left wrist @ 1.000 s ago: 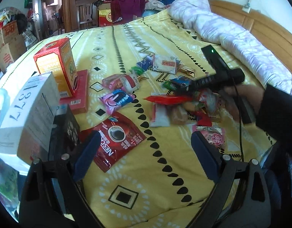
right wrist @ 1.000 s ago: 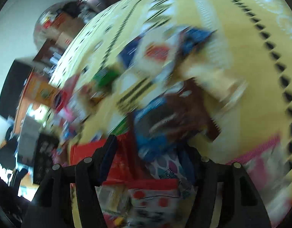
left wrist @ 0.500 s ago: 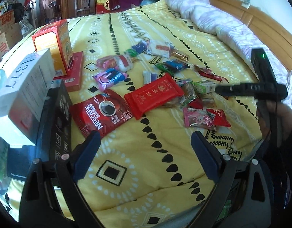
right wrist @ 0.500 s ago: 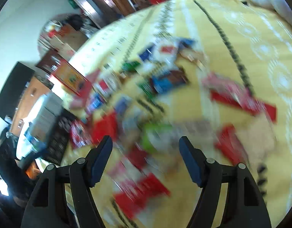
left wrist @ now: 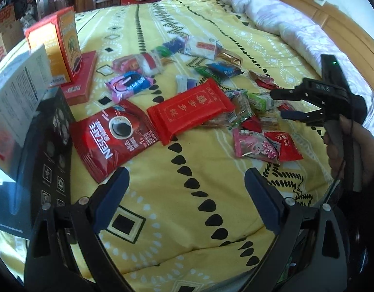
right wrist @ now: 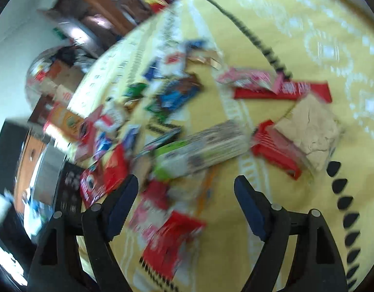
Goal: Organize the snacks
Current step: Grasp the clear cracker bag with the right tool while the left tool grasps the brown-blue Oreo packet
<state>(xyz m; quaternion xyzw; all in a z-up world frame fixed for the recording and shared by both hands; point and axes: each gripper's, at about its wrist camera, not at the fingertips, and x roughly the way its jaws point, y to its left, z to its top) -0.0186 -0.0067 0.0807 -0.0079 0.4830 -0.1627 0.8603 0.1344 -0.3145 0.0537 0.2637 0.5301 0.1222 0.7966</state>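
Many small snack packs lie scattered on a yellow patterned bedspread (left wrist: 211, 194). A red Nescafe pouch (left wrist: 114, 133) and a red pack with gold letters (left wrist: 191, 108) lie side by side at the left of the heap. My left gripper (left wrist: 187, 182) is open and empty above bare bedspread near the front edge. My right gripper (left wrist: 277, 104), held by a hand (left wrist: 342, 146), hovers at the right of the heap over a green pack (left wrist: 260, 98). In the blurred right wrist view its jaws (right wrist: 185, 189) are opening with nothing between them, above a long green-and-grey pack (right wrist: 199, 148).
An orange box (left wrist: 58, 46) stands on a flat red box (left wrist: 79, 80) at the left. A white box (left wrist: 19, 97) and a black box (left wrist: 50, 146) are nearer. A rolled quilt (left wrist: 284, 24) and a wooden headboard (left wrist: 345, 31) lie beyond.
The right gripper let go of the red gold-lettered pack, which now lies beside the Nescafe pouch. It then swung right and its jaws widened. The left gripper sank slightly.
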